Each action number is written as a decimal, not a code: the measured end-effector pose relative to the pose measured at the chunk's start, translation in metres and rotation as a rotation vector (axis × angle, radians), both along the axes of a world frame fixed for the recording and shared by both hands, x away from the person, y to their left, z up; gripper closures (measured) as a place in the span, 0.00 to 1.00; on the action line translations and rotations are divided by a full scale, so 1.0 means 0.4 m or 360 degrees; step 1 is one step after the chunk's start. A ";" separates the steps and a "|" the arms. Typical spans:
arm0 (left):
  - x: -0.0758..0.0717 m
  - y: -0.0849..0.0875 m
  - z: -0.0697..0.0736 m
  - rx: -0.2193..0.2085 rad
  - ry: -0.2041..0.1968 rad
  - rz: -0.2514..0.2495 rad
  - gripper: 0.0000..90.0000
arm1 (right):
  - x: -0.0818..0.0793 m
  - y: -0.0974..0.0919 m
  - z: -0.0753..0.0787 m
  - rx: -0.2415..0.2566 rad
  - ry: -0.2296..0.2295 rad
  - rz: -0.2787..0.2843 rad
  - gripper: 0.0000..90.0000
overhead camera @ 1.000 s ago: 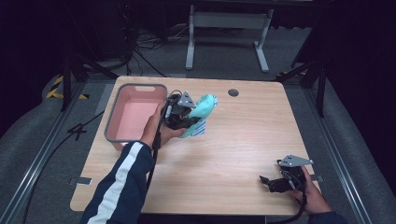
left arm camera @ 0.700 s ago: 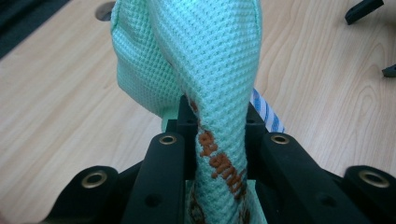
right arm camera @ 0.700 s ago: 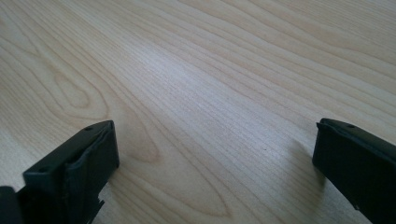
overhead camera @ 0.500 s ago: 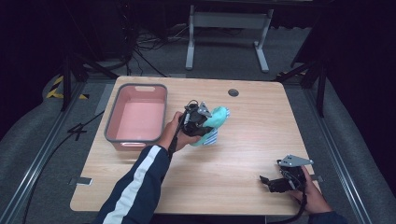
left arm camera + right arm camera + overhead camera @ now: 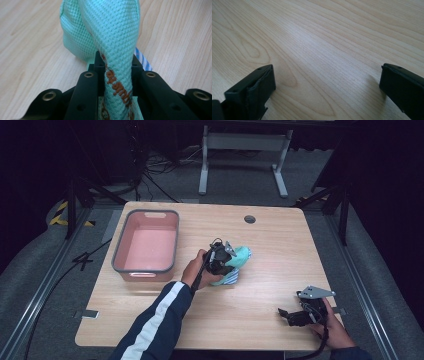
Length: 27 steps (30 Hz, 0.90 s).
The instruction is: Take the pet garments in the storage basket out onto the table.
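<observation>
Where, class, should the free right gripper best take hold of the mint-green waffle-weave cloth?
Probably the loose rounded bunch of the mint-green waffle-weave cloth, coming from the right. The left gripper already pinches the hemmed fold, so that far end bulges free above the wooden table.

— How does the left gripper [image 5: 231, 261] stand?

— Its jaws are clamped tight on a fold of the cloth [image 5: 110, 40]; the left hand [image 5: 197, 270] grips it from behind, the striped sleeve [image 5: 160, 320] running back behind the hand.

— And the right gripper [image 5: 287, 315]?

— Low over the wood, jaws spread wide apart with nothing between them, the right hand [image 5: 332, 327] behind it.
</observation>
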<state>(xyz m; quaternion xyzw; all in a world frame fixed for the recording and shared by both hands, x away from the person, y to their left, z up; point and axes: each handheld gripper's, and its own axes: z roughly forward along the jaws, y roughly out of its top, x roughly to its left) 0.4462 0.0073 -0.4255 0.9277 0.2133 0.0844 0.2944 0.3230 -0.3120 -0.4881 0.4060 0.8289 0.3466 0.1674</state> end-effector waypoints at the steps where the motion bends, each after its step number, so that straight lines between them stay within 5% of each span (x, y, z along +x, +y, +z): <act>1: 0.000 -0.004 -0.005 0.0005 0.0005 -0.0010 0.85 | 0.000 0.000 0.000 0.0000 0.0000 0.0000 0.01; 12: -0.005 -0.029 -0.030 0.0068 -0.0001 -0.0028 0.76 | 0.000 0.000 0.000 0.0000 0.0000 -0.0001 0.01; 18: -0.010 -0.036 -0.035 0.0057 -0.0002 -0.0014 0.52 | 0.000 0.000 0.000 0.0000 0.0000 0.0000 0.01; 27: -0.014 -0.034 -0.023 0.0047 -0.0023 0.0019 0.37 | 0.000 0.000 0.000 0.0000 0.0000 0.0000 0.01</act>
